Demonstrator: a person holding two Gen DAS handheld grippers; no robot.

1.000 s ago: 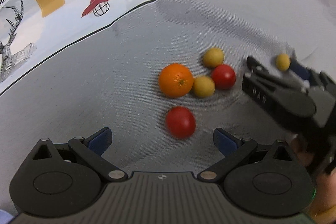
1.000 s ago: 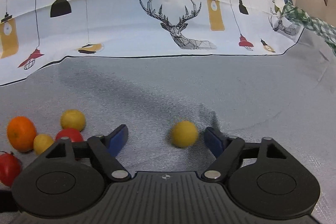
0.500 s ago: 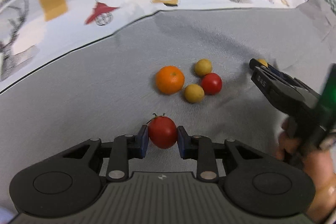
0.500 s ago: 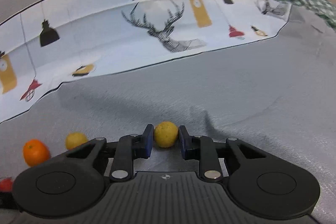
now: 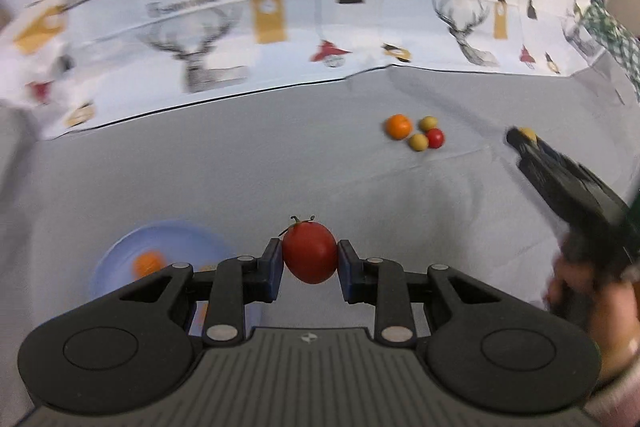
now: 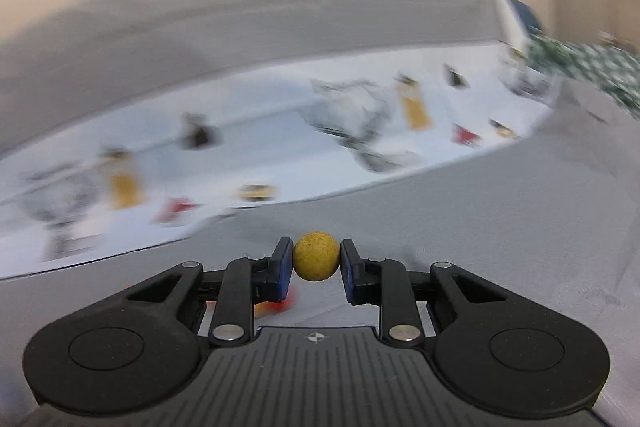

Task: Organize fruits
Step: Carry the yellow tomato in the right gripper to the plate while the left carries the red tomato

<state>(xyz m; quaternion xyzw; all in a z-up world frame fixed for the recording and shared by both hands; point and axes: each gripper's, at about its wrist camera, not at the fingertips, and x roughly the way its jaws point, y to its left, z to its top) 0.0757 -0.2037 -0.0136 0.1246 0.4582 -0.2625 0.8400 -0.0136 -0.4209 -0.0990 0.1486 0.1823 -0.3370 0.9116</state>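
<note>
Between the blue pads of my left gripper sits a red tomato, pinched across its widest part, stem up, held above the grey cloth. It looks soft-skinned and smooth, so I judge a light squeeze at the middle is safest; harder and it may bruise or slip. Just left below it lies a pale blue plate with an orange fruit on it. My right gripper clamps a small yellow fruit, firm-looking and light. Well apart, an orange, two yellow fruits and another tomato cluster together
</note>
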